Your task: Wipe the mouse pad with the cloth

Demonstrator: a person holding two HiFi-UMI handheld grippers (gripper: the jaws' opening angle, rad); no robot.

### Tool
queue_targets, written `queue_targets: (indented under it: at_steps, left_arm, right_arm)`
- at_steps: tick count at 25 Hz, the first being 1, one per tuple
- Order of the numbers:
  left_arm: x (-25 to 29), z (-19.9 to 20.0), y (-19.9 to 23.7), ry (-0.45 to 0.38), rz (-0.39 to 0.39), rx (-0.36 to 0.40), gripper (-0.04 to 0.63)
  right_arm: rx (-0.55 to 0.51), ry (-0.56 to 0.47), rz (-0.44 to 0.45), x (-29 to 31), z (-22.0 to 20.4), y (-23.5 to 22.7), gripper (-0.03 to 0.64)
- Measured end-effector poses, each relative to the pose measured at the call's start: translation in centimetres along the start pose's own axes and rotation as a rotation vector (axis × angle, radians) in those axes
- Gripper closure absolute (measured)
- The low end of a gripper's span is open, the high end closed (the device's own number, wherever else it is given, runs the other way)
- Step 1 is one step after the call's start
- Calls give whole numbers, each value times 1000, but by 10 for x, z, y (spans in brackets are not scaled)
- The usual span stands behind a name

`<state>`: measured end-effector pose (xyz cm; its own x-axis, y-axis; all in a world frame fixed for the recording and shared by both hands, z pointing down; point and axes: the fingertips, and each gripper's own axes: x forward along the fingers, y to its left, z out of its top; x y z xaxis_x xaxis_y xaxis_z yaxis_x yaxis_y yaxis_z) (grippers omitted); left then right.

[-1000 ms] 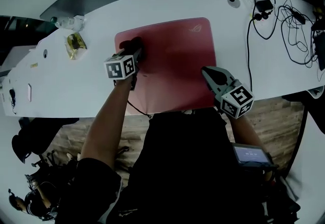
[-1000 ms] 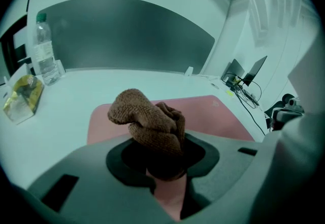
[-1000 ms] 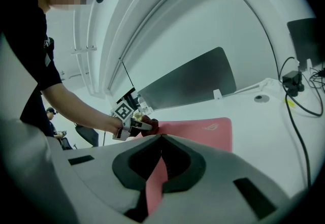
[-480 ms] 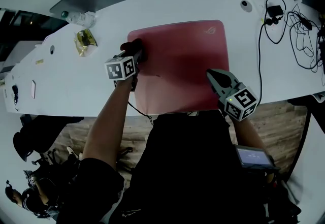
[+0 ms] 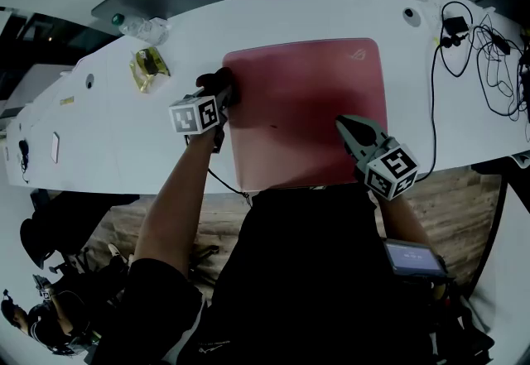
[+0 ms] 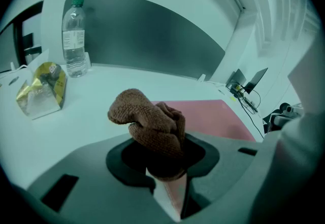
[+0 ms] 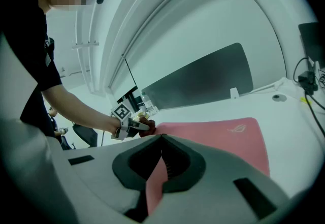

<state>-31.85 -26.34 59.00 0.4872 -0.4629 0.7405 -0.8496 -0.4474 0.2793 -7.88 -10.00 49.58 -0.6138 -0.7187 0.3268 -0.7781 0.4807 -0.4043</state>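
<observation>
A red mouse pad point(image 5: 306, 98) lies on the white table point(image 5: 108, 140), reaching to its near edge. My left gripper point(image 5: 220, 93) is shut on a bunched brown cloth point(image 5: 217, 80), which sits at the pad's left edge. In the left gripper view the cloth point(image 6: 148, 125) bulges up above the left gripper point(image 6: 165, 172), with the pad point(image 6: 203, 116) beyond it. My right gripper point(image 5: 348, 128) is low over the pad's near right part, its jaws closed with nothing between them. In the right gripper view the right gripper point(image 7: 161, 139) points across the pad point(image 7: 218, 134) toward the cloth point(image 7: 147, 126).
A gold snack packet point(image 5: 149, 67) and a water bottle point(image 5: 137, 24) stand left of the pad at the back. Black cables and plugs point(image 5: 480, 40) sprawl at the table's right end. The table's near edge runs just below the pad.
Relative to the pad, both grippers have shifted left. The cloth went from inside the pad's left part to its left edge. The head view has swung as well.
</observation>
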Motion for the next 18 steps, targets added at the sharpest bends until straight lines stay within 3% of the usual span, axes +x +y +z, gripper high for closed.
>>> queue_targets:
  at_steps: [6,13,16,18]
  left_arm:
    - [-8,2,13,6,-11,53,462]
    - [-7,31,35,-45,14,17,462]
    - [14,35,36,-39,-10,15,460]
    - [21,38,34,-13,21,26,460]
  right_arm:
    - [-11,0,-9,12,2,12,592]
    - [-4,7,-24,13,-1,14,592]
    - [6,8,-43,9,-4,10,592]
    - [12,7,-57,4,-5,6,592]
